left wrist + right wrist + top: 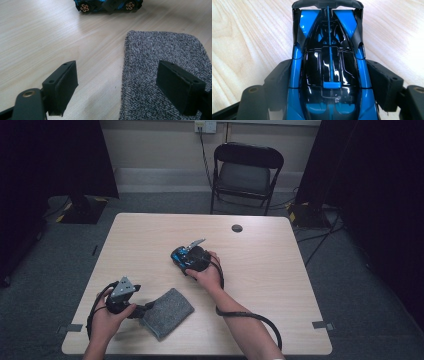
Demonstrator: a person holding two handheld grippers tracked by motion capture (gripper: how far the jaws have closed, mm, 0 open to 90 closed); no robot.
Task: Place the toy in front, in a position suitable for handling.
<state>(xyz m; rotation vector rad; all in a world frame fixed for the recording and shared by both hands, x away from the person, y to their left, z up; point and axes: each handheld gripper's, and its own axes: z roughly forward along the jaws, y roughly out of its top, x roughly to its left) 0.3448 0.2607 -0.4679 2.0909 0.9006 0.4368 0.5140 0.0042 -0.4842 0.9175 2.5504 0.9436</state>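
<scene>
A blue and black toy car [181,256] rests on the wooden table [260,270] near its middle. My right gripper [190,260] is shut on it: in the right gripper view the black pads [279,80] press on both sides of the car [329,50], seen from above. Farther off in the left gripper view, the car [87,5] shows its orange-spoked wheels. A grey cloth [167,312] lies near the front left. My left gripper [146,309] stands open at the cloth's left edge, with one jaw over the cloth [162,55] and the other over bare wood, nothing held.
A round cable hole [237,228] sits near the table's far edge. Behind the table stands a black folding chair [247,170]. Dark curtains hang on both sides. Cables trail from both grippers toward the table's front edge.
</scene>
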